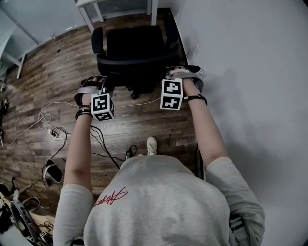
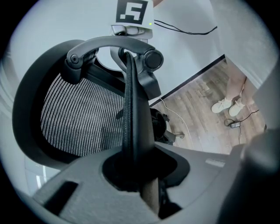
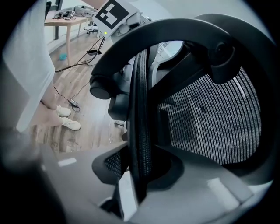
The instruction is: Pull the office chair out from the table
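- Floor (image 1: 144,120): wood planks across the whole head view, with a white wall (image 1: 250,72) down the 3 o'clock side.
- Office chair (image 1: 134,48): black with a mesh back. It stands at 12 o'clock from the person, its back toward them and its seat toward the table (image 1: 94,12). Only the table's white legs show, at the top edge. Cannot tell whether the seat is under the top.
- Backrest (image 1: 137,65): its long axis runs 9 to 3 o'clock, square to the person.
- Left gripper (image 1: 102,84): jaws clenched on the backrest's rim (image 2: 133,109) at the 9 o'clock end. The rim passes straight between them.
- Right gripper (image 1: 179,74): jaws clenched likewise on the rim at the 3 o'clock end.
- Judgement: both hands are equally near and the grip is symmetric. The pull should go straight toward 6 o'clock, keeping off the wall.
- Cables (image 1: 53,129): loose on the floor at 8 o'clock, off the likely path.
- No container in any view.
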A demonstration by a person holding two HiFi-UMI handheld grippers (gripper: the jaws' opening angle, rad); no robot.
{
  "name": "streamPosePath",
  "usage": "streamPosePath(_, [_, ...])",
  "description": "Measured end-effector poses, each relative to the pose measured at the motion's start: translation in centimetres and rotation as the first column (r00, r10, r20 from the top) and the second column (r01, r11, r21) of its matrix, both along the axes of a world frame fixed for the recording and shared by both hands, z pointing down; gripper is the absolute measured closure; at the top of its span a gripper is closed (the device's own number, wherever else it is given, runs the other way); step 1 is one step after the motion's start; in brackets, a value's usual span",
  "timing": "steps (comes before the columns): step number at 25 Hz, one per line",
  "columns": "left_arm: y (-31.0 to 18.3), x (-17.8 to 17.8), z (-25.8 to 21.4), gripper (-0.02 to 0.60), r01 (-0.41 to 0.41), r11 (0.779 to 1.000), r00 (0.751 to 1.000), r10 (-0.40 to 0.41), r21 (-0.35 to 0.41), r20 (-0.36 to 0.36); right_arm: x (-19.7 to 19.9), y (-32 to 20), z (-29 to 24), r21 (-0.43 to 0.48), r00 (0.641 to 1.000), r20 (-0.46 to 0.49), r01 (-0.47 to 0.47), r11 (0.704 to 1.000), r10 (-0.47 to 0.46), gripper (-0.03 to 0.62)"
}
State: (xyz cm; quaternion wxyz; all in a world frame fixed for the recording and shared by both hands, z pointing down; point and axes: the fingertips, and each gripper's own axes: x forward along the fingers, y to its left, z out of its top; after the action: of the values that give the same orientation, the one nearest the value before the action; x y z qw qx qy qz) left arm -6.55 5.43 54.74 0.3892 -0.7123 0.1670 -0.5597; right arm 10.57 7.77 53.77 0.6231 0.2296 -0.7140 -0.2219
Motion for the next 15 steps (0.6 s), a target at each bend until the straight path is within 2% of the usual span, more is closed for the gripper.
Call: streamPosePath(15, [1.9,0.0,-0.3,0.523,-0.010,1.000,1.000,0.010,0.002,-0.002,-0.1,2.0,-0.2,0.004,1.000,-0.002,-0.007,1.000,0.007,0.496])
